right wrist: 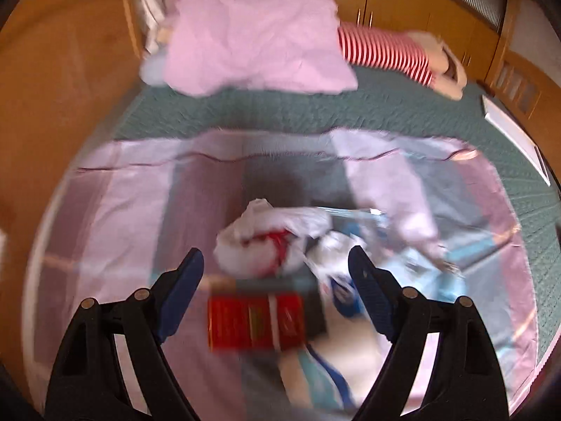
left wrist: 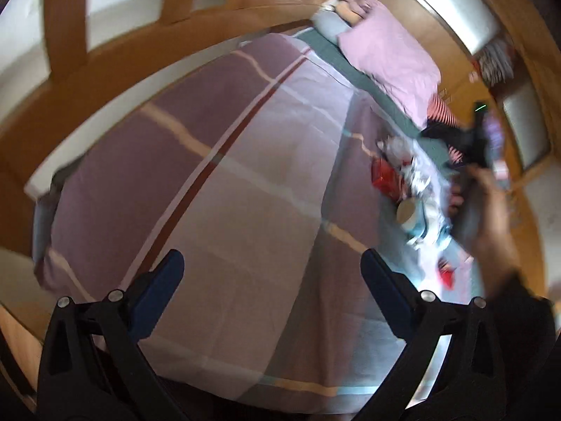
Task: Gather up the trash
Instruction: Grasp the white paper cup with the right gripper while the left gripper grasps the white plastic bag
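Plainly the right gripper (right wrist: 275, 289) is the nearer one: jaws spread wide and empty, it hangs directly over the trash pile on the checked bedsheet (right wrist: 115, 210). A red packet (right wrist: 254, 321) lies between its fingers, long axis crosswise, with a knotted white bag (right wrist: 266, 242) just beyond. The left gripper (left wrist: 271, 287), equally wide and empty, faces bare sheet, the pile well off to its right.

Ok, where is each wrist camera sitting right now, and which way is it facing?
Left wrist: above the checked purple bedspread, facing along the bed; open left gripper, the right hand at the right edge.
Right wrist: over the trash pile, facing the pink pillow; open right gripper above the red packet.
Shared: bedspread, pillow, trash.
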A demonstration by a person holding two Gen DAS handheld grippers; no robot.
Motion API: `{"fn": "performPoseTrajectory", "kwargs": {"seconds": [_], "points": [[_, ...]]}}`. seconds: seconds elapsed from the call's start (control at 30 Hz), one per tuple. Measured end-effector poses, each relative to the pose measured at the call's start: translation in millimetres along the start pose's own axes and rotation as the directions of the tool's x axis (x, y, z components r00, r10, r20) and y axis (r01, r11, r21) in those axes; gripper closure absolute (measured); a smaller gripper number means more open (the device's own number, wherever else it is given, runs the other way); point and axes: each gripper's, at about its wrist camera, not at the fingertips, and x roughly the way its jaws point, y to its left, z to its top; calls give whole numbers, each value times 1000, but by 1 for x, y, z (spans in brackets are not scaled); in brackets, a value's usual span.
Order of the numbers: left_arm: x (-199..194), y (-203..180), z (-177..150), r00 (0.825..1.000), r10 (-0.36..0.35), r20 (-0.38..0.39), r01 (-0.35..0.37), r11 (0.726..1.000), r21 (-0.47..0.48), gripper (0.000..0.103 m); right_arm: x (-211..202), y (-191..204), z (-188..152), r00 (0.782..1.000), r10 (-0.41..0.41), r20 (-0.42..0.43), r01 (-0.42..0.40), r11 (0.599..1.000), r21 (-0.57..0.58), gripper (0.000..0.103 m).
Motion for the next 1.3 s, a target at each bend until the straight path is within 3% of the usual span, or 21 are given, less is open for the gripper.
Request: {"fn": "performPoseTrajectory", "kwargs": {"seconds": [0.1, 0.13, 0.17, 0.23, 0.27, 0.37, 0.43, 0.53, 0.6, 0.67, 0.7, 0.77, 0.8, 0.9, 0.97, 1.03, 1.1, 1.17, 1.2, 1.27, 1.3], "points": [[-10, 17, 8, 998, -8, 60, 11, 998, -64, 3, 42, 10, 2, 997, -13, -78, 13, 1000, 4, 20], [-11, 20, 9, 997, 8, 70, -3, 997, -73, 3, 50, 13, 1, 996, -3, -88, 3, 1000, 0, 25], [-10, 23, 10, 997, 18, 71, -12, 996, -88, 3, 53, 17, -1, 996, 11, -91, -12, 1000, -11, 52], [-8, 23, 11, 998, 9, 59, -1, 993, -122, 3, 46, 23, -8, 992, 78, -101, -81, 996, -26, 88], [-5, 24, 11, 998, 5, 55, 3, 991, -137, 3, 35, 27, -12, 989, 117, -92, -120, 992, -33, 93], [-9, 30, 16, 997, 14, 81, 1, 982, -191, 3, -21, 40, -38, 954, 292, -66, -298, 949, -106, 94], [-17, 39, 18, 991, 29, 132, 3, 971, -239, 3, -62, 48, -77, 904, 406, -132, -424, 889, -172, 94], [-26, 45, 22, 983, 62, 172, -13, 961, -276, 3, -89, 59, -142, 862, 432, -263, -494, 831, -254, 94], [-23, 44, 22, 986, 60, 155, -17, 964, -265, 3, -96, 65, -182, 850, 404, -338, -509, 794, -331, 88], [-19, 40, 21, 990, 58, 128, -26, 971, -239, 3, -104, 59, -198, 849, 405, -340, -516, 776, -362, 55], [-15, 37, 20, 991, 64, 116, -36, 974, -224, 3, -113, 45, -195, 863, 422, -279, -501, 785, -364, 49], [-9, 33, 18, 994, 68, 90, -49, 978, -203, 3, -124, 17, -177, 878, 452, -158, -479, 817, -321, 32], [-5, 31, 18, 995, 65, 74, -50, 980, -194, 3, -128, -5, -158, 902, 428, -63, -429, 863, -268, 29], [3, 24, 16, 998, 47, 39, -40, 984, -173, 3, -110, -60, -116, 977, 189, 100, -180, 979, -96, 15], [7, 18, 14, 999, 35, 24, -31, 987, -155, 3, -80, -84, -97, 990, 121, 66, -121, 993, -3, 12], [11, 12, 12, 1000, 23, 10, -21, 991, -130, 3, -40, -104, -86, 986, 166, -14, -164, 983, 79, 12], [14, 10, 11, 1000, 30, 3, -29, 993, -116, 3, -20, -116, -84, 976, 212, -44, -204, 968, 147, 21], [15, 12, 12, 1000, 28, -4, -28, 991, -128, 3, -20, -118, -95, 953, 298, -50, -281, 936, 212, 72], [15, 14, 13, 1000, 28, -1, -28, 990, -136, 3, -23, -114, -101, 932, 358, -62, -336, 915, 225, 85], [13, 17, 13, 999, 31, 8, -30, 988, -154, 3, -39, -103, -115, 890, 450, -76, -425, 877, 224, 99], [12, 19, 14, 999, 33, 10, -31, 987, -160, 3, -51, -96, -124, 876, 476, -78, -449, 864, 229, 99]]}}
